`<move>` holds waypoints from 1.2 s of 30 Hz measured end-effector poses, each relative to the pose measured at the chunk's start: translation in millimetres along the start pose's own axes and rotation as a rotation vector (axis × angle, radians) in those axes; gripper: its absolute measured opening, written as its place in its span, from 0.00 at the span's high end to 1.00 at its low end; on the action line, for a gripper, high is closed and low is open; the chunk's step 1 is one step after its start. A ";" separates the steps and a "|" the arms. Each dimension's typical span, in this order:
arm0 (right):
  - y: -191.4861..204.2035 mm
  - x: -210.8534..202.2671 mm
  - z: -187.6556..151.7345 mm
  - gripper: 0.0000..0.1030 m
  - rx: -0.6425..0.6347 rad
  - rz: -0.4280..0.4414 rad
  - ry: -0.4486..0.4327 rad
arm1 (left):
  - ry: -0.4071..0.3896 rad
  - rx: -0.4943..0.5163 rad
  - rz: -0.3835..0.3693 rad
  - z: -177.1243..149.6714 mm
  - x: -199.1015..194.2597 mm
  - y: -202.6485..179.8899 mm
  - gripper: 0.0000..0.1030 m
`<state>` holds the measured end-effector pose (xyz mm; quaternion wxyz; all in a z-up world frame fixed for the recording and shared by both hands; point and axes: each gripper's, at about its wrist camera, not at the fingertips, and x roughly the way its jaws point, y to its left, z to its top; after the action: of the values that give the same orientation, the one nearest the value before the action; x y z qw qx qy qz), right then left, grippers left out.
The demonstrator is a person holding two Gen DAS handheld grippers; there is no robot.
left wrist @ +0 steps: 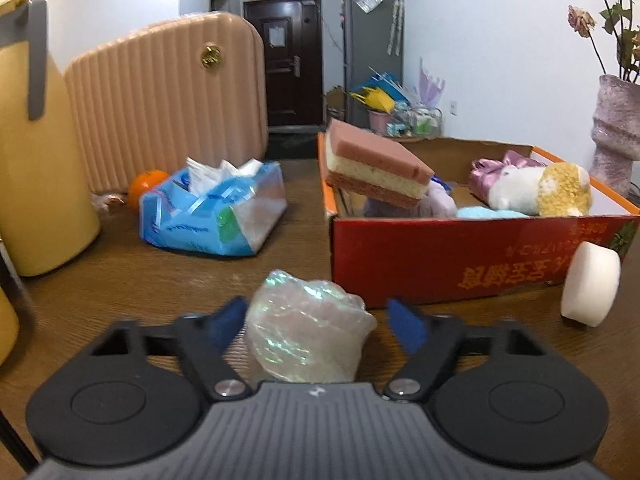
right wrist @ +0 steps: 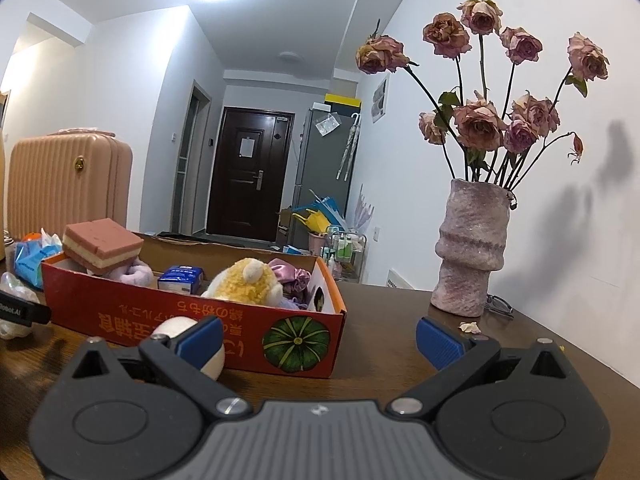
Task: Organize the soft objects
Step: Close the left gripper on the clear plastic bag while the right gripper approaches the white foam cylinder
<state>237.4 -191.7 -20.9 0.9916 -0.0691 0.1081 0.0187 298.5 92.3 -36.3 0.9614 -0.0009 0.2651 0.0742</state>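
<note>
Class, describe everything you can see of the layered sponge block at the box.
The layered sponge block is a rectangular slab in three bands: dusty pink on top, cream in the middle, a coarser reddish-brown scouring layer beneath. It looks porous and soft. It sits tilted at the left end of the red cardboard box, one corner jutting up past the rim, its lower end resting on a lilac fluffy item inside. No gripper touches it.

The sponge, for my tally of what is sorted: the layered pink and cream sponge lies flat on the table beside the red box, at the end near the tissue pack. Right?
Not quite. The sponge is propped tilted on the red box's corner rim, not flat on the table; that end is indeed near the tissue pack. The left wrist view shows it.
</note>
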 end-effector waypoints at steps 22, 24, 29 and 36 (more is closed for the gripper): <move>60.1 15.5 7.1 0.00 -0.011 0.098 0.086 | -0.104 -0.007 -0.050 2.7 -26.0 -4.3 0.52; 66.7 23.5 7.1 0.00 -0.014 0.103 0.121 | -0.116 -0.007 -0.053 2.8 -29.3 -5.8 0.52; 78.9 41.9 8.9 0.00 0.010 0.096 0.191 | -0.139 -0.001 -0.049 1.6 -36.2 -9.5 0.52; 86.6 67.8 9.3 0.10 0.058 0.079 0.286 | -0.147 0.000 -0.043 0.8 -37.3 -9.9 0.52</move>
<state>301.0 -103.2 -38.1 0.9661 -0.0380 0.2513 0.0447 268.7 77.2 -17.0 0.9796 -0.0009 0.1938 0.0535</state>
